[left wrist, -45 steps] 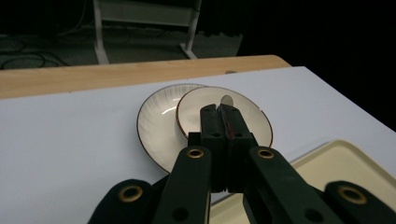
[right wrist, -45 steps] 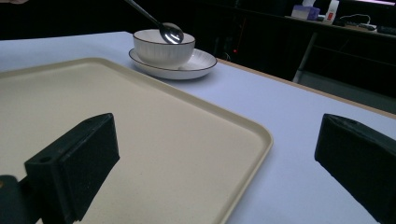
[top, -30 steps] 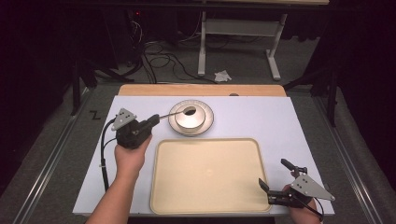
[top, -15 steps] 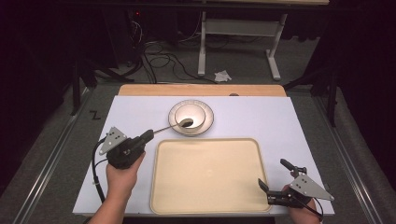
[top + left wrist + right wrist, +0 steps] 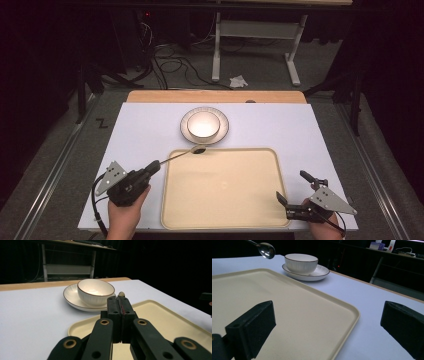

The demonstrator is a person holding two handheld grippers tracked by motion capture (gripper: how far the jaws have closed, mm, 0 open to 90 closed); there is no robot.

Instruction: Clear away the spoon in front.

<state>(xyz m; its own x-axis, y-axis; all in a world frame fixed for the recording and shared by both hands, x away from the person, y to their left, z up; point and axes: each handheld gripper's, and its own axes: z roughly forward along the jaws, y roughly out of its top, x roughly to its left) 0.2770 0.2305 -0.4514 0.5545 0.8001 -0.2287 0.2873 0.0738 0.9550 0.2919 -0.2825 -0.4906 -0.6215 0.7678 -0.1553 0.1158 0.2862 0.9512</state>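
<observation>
The left gripper (image 5: 152, 167), held in the person's left hand (image 5: 122, 212) at the near left of the table, has its jaws pressed together on the handle of a spoon (image 5: 187, 153). In the left gripper view the jaws meet with no gap and only the tip of the spoon (image 5: 121, 293) peeks above them. The right gripper (image 5: 292, 192), in the right hand at the near right corner, has its jaws spread wide with nothing between them; in the right gripper view the two black pads stand far apart, one over the tray and one over the bare table.

The table (image 5: 310, 135) has a white top with a wooden strip along its far edge. A cream tray (image 5: 225, 200) lies on its near middle, between the two grippers.

Beyond the tray's far edge sits a white saucer (image 5: 224, 131) with a dark rim line, and a white bowl (image 5: 203, 124) stands on it, upright. The saucer is near the tray; whether they touch I cannot tell.

The spoon reaches from the left gripper toward the far right, its bowl end (image 5: 267, 250) over the tray's far left edge, just short of the saucer. In the right gripper view it hangs above the tray, clear of the surface.
</observation>
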